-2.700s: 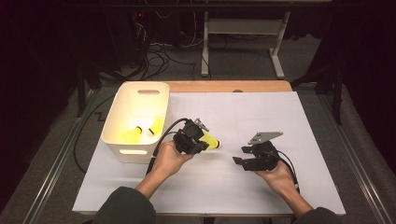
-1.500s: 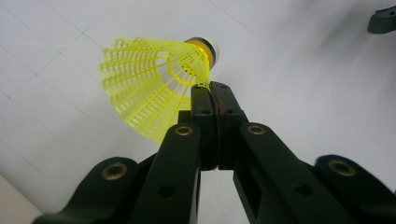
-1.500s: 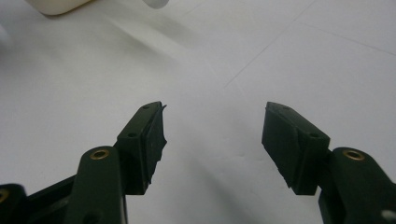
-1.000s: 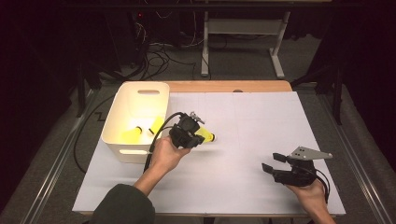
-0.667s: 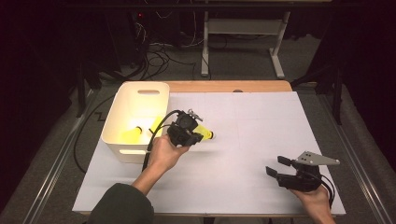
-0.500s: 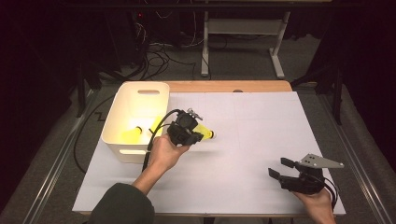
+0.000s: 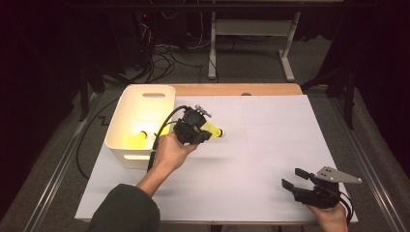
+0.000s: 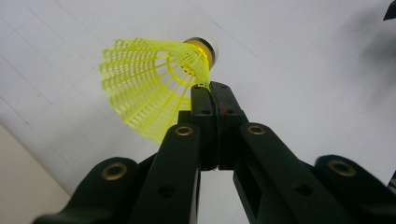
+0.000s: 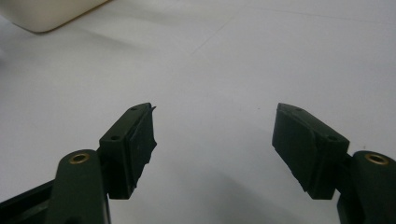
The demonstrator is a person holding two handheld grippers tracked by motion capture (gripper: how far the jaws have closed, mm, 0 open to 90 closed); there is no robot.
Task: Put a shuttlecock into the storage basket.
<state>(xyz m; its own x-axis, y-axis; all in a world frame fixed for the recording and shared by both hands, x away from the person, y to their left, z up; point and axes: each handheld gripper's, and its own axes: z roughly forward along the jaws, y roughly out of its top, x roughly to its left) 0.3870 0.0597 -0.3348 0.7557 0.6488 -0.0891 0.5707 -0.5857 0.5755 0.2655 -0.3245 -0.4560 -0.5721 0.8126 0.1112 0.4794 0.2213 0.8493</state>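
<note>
step in hand, as i judge it: carrying a yellow shuttlecock [image 8: 154, 84] toward the white bin [image 7: 140, 126]. my left gripper [image 7: 205, 135] has its jaws pressed together on the edge of the shuttlecock's skirt, pinching just a thin strip of the mesh. the shuttlecock hangs above the white table cover [image 7: 270, 145], just beside the bin's right wall, cork end pointing away from the bin.

my right gripper [image 7: 296, 178] sits well apart, low near the table's front right corner. its jaws have just been opening and now stand wide apart with nothing between them, only bare sheet below.

next move, my reading: swing the left gripper over the bin's rim, then part the jaws so the shuttlecock drops in beside the other yellow shuttlecocks [image 7: 137, 140] already lying inside. the grip is on flimsy mesh, so a quick swing could let it twist or slip.

materials: skirt is an open plastic lattice, flared cone, springy-looking; the cap is rounded and pale with a dark band. bin is smooth matte plastic, rounded corners, slot handle in the far wall. table cover is flat, faintly creased.
</note>
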